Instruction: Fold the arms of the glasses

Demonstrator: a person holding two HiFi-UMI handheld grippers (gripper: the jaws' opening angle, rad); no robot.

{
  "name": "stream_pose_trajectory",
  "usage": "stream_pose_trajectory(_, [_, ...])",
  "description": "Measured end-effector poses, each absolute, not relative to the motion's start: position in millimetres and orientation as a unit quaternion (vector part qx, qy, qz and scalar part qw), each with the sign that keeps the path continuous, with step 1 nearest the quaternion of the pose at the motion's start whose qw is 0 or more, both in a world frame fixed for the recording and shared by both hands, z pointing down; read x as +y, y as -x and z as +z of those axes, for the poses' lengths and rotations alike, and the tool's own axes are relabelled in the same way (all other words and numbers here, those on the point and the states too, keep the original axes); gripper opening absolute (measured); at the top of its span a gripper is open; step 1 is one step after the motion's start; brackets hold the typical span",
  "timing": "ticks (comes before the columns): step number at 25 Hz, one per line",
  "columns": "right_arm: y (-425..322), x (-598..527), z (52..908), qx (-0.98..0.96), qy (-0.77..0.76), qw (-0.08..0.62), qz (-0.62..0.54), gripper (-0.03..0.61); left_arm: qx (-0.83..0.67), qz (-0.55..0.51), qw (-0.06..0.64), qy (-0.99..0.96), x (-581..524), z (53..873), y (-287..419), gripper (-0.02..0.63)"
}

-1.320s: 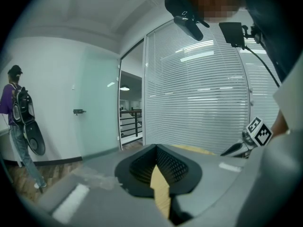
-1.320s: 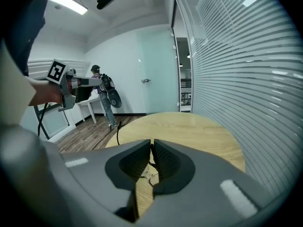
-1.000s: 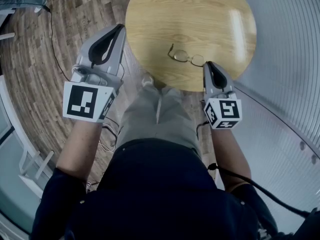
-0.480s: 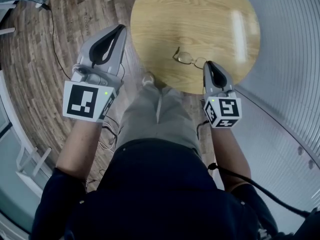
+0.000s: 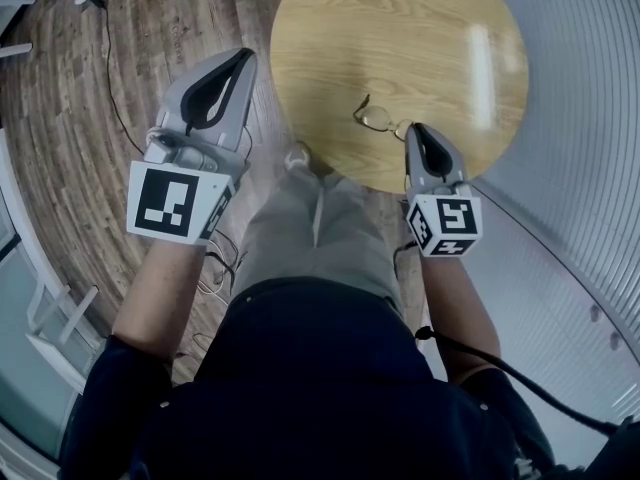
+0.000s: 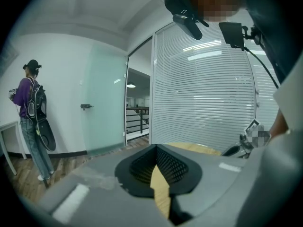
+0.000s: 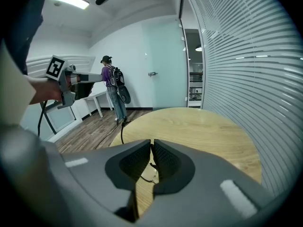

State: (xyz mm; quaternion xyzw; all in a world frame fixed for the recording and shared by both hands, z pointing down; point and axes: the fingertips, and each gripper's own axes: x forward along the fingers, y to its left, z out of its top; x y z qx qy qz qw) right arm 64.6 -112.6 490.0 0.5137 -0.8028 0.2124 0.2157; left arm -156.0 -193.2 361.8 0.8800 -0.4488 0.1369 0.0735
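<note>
Thin wire-framed glasses (image 5: 378, 118) lie with arms spread on the round wooden table (image 5: 400, 28), near its front edge. My right gripper (image 5: 414, 128) is shut, its tip just right of the glasses' nearer lens. In the right gripper view the jaws (image 7: 151, 142) are pressed together with nothing between them, and part of the glasses (image 7: 152, 170) shows on the wood below. My left gripper (image 5: 243, 56) is held off the table's left side over the floor, also shut and empty (image 6: 156, 146).
A wall of white blinds (image 5: 590, 118) runs close along the table's right side. Wooden floor (image 5: 90, 118) with a black cable lies to the left. A person with a backpack (image 7: 113, 89) stands across the room by a white desk and a glass door.
The table and glasses have slid slightly right in the head view, so the glasses sit closer to the right gripper's tip. Both grippers stay shut and almost still.
</note>
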Motion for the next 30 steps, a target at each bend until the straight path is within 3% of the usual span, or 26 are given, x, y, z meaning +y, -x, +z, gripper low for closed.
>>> stream_pose_trajectory(30, [-27.3,-113.4,512.9,-0.826,-0.46,0.24,0.218,0.021,-0.481,0.13,0.087,-0.863,-182.9,374.7,187.0,0.003])
